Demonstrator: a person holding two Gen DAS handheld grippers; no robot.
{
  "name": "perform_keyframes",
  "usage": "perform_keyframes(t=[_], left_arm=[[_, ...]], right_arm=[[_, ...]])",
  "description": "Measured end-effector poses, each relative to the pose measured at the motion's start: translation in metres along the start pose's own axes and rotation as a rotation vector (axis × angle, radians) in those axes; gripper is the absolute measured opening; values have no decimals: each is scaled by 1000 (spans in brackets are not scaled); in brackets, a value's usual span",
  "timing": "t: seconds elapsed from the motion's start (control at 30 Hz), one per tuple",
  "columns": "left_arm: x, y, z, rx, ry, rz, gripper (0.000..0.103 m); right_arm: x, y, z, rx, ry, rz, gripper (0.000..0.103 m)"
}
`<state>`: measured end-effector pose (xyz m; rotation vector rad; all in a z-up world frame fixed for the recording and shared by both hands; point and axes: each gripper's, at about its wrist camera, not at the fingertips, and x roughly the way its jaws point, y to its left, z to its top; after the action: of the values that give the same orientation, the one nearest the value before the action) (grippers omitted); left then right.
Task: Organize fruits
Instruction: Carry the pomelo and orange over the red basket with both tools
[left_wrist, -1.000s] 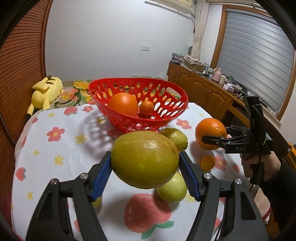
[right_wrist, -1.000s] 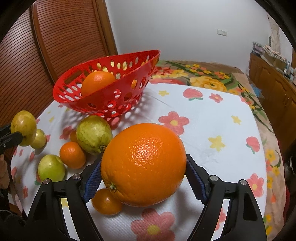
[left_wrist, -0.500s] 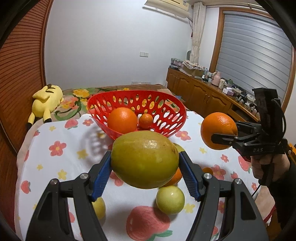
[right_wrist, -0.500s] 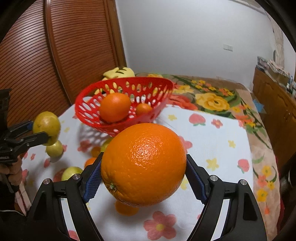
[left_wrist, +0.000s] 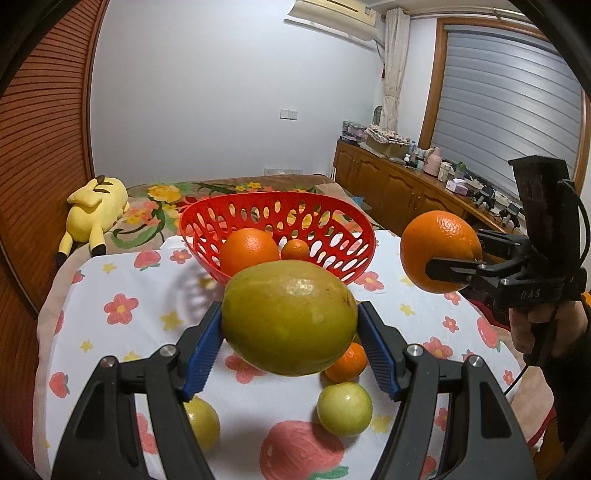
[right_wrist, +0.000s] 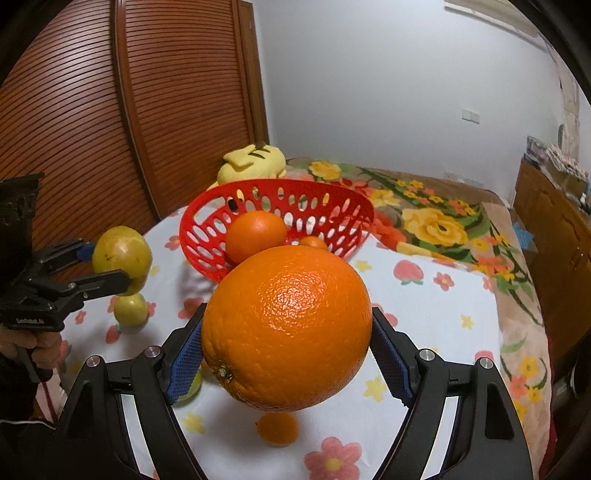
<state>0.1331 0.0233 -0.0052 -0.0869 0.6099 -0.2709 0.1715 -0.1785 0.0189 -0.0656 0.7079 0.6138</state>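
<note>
My left gripper (left_wrist: 290, 332) is shut on a large yellow-green fruit (left_wrist: 290, 317) and holds it above the table, short of the red basket (left_wrist: 332, 218). My right gripper (right_wrist: 288, 350) is shut on a big orange (right_wrist: 286, 328), also held in the air; this orange shows in the left wrist view (left_wrist: 439, 251) to the right of the basket. The basket (right_wrist: 332, 206) holds an orange (right_wrist: 255, 234) and a small tangerine (right_wrist: 313, 242). Loose green fruits (left_wrist: 344, 408) (left_wrist: 203, 421) and tangerines (left_wrist: 349, 363) (right_wrist: 277, 428) lie on the flowered tablecloth.
A yellow plush toy (left_wrist: 94, 210) lies on the bed behind the table. A wooden slatted wardrobe (right_wrist: 92, 110) stands on the left. A wooden sideboard (left_wrist: 399, 184) with clutter runs along the right wall under the window.
Both grippers have risen with their fruits and tilted up, so the basket sits lower and more of the room shows. The right gripper's orange is now higher beside the basket.
</note>
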Motion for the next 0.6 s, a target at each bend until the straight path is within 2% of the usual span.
perform_keyframes(t=[0.33, 0.6], left_arm=[[13, 11, 12, -12, 0, -6, 70], [31, 24, 29, -17, 10, 5, 70]], right_arm=[[16, 0, 28, -41, 5, 8, 83], [50, 1, 51, -102, 50, 21, 83]])
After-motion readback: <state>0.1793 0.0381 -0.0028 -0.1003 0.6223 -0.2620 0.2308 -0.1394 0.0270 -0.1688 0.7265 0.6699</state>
